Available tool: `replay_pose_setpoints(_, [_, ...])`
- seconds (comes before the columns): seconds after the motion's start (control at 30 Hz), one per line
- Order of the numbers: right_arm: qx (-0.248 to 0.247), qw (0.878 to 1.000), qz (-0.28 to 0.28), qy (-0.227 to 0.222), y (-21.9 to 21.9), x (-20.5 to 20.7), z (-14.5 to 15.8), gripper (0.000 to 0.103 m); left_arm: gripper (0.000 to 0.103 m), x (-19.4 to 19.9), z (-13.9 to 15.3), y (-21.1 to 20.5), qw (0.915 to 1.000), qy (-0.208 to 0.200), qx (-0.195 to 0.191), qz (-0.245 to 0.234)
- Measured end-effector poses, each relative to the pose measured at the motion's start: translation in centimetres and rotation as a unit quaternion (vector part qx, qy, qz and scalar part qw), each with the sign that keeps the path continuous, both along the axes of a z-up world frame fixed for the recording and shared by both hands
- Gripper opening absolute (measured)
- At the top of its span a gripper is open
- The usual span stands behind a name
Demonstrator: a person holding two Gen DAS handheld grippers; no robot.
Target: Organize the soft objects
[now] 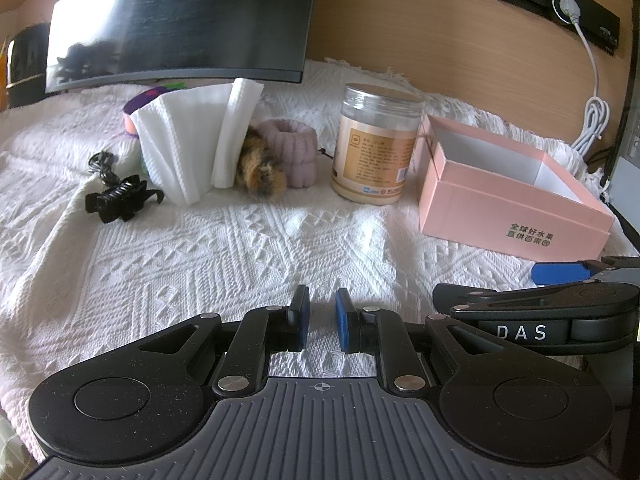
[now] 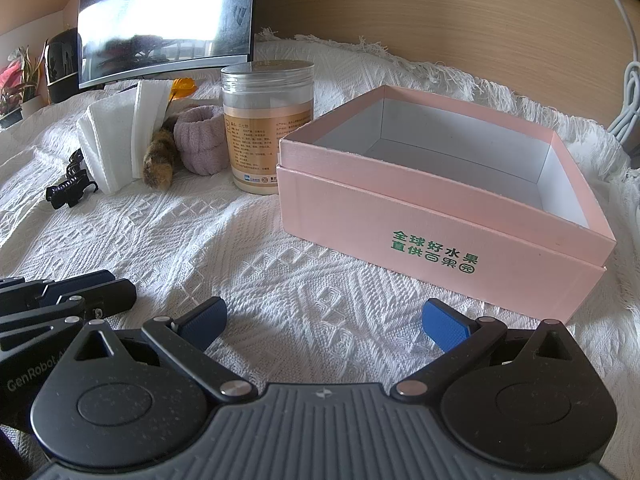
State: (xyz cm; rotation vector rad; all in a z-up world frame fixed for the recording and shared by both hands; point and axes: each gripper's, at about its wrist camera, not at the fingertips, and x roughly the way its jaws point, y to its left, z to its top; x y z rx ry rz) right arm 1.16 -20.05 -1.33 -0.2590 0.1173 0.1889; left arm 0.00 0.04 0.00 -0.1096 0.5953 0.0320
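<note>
A folded white cloth [image 1: 188,140] stands at the back left of the white knitted blanket [image 1: 240,248]. A brown furry piece [image 1: 260,168] and a mauve plush band [image 1: 292,148] lie right beside it. An empty pink box [image 1: 512,204] sits at the right, its lid under it. My left gripper [image 1: 323,300] hovers low over the blanket, pads almost together, nothing between them. My right gripper [image 2: 324,312] is open wide and empty, just in front of the pink box [image 2: 360,208]. The cloth [image 2: 116,144], furry piece [image 2: 160,160] and band [image 2: 202,140] lie far left of it.
A clear plastic jar [image 1: 376,144] stands between the band and the box. A black hair claw [image 1: 120,198] lies left of the cloth. A dark monitor [image 1: 180,20] hangs over the back. A white cable [image 1: 592,112] runs down the wooden wall at the right.
</note>
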Motion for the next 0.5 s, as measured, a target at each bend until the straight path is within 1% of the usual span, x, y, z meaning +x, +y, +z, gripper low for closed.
replay_pose_setpoints(0.5, [0.0, 1.0, 0.0, 0.0, 0.02, 0.02, -0.01, 0.103, 0.016, -0.02, 0.05, -0.11, 1.0, 0.0, 0.0, 0.0])
